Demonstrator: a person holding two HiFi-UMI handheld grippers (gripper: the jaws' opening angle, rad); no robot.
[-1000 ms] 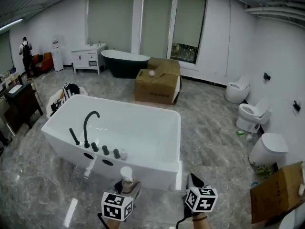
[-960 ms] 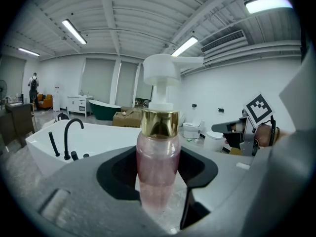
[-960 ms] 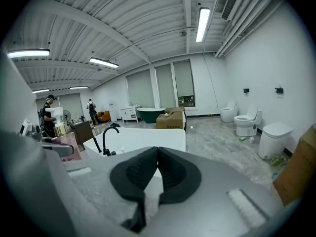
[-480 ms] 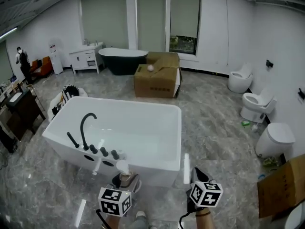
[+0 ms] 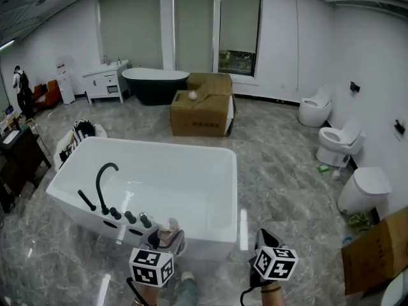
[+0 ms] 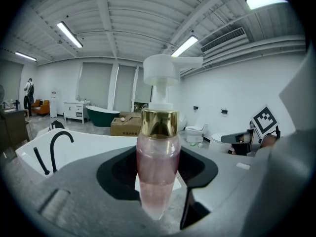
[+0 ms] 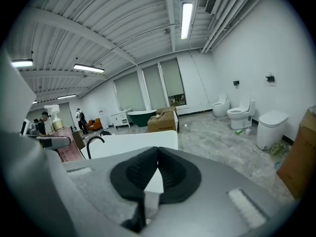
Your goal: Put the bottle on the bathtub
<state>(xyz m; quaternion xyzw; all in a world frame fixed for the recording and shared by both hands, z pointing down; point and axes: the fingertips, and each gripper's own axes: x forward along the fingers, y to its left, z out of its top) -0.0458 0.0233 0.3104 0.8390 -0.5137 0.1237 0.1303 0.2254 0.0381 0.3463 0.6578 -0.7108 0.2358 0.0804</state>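
Note:
My left gripper [image 6: 158, 184] is shut on a pink pump bottle [image 6: 158, 162] with a gold collar and a white pump head, held upright. In the head view that left gripper [image 5: 166, 238] holds the bottle [image 5: 170, 226] against the near wall of the white bathtub [image 5: 231, 190], just right of the black faucet [image 5: 101, 182] and its knobs. The tub [image 6: 89, 143] shows behind the bottle in the left gripper view. My right gripper [image 5: 262, 236] hangs by the tub's near right corner; its jaws [image 7: 157, 164] are shut with nothing between them.
Beyond the tub stand a cardboard box [image 5: 201, 110], a dark bathtub [image 5: 153, 85] and a white vanity [image 5: 103, 85]. Toilets [image 5: 341, 142] line the right wall, with a flattened carton [image 5: 376, 250] at the right edge. A person [image 5: 21, 88] stands far left.
The head view has drawn nearer to the tub, so both grippers now sit lower against its near wall. The left gripper still holds the bottle; the right stays shut.

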